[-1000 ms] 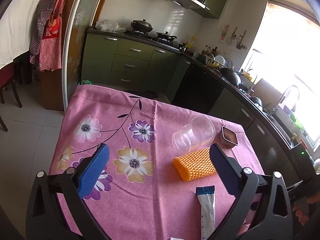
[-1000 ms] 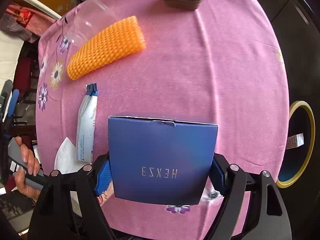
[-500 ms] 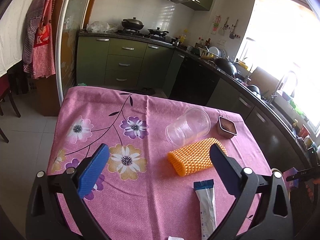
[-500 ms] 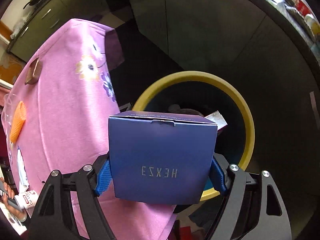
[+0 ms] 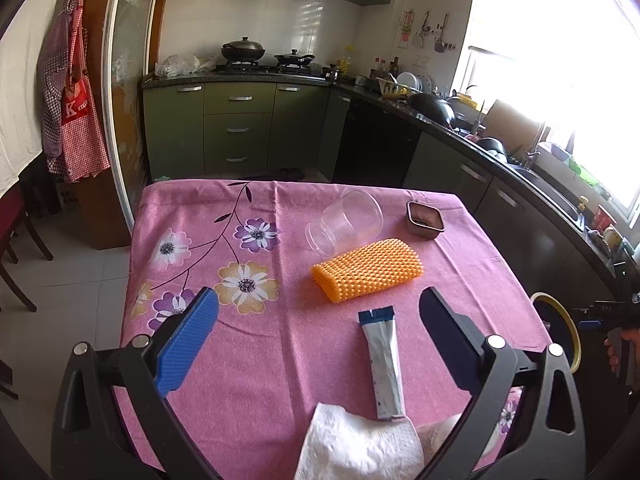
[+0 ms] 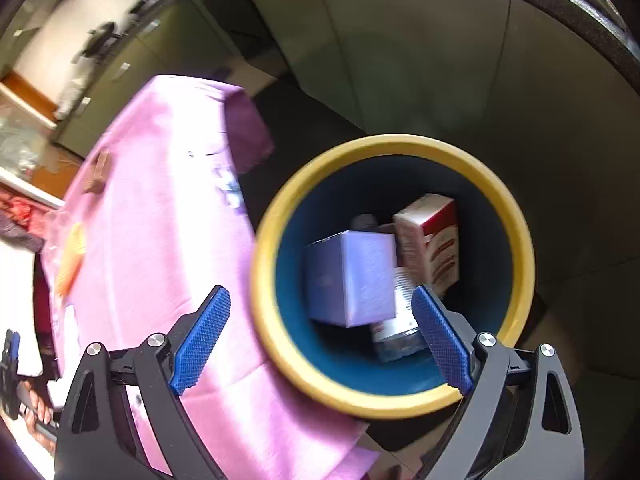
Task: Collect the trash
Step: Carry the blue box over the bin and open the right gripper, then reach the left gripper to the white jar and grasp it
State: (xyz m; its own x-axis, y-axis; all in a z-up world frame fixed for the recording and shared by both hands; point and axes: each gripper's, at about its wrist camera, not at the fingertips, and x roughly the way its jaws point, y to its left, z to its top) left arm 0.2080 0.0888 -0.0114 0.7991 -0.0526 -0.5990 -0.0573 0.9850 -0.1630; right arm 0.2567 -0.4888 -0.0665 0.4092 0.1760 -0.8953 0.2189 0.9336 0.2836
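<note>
My right gripper (image 6: 321, 296) hangs over the yellow-rimmed blue bin (image 6: 516, 216) beside the table. Its jaws are opening and nothing is pressed between them. The blue box (image 6: 352, 276) lies down inside the bin next to a red-and-white carton (image 6: 432, 248). My left gripper (image 5: 319, 304) stands open above the pink flowered tablecloth (image 5: 260, 360) with nothing in it. Between its fingers I see a blue-and-white sachet (image 5: 384, 364), with a white tissue (image 5: 360, 444) at the near edge. Farther off lie an orange foam net (image 5: 368, 270), a tipped clear cup (image 5: 346, 220) and a small brown tray (image 5: 425, 220).
The bin (image 5: 570, 320) stands on the floor off the table's right edge, close to dark lower cabinets (image 5: 520, 232). A green kitchen counter with pans (image 5: 244, 50) runs behind the table. Chairs (image 5: 16, 240) stand at the left on the tiled floor.
The right gripper swung from the table to above the bin, opened and let go of the blue box, which now lies in the bin. The left gripper drew back slightly, bringing the tissue into view.
</note>
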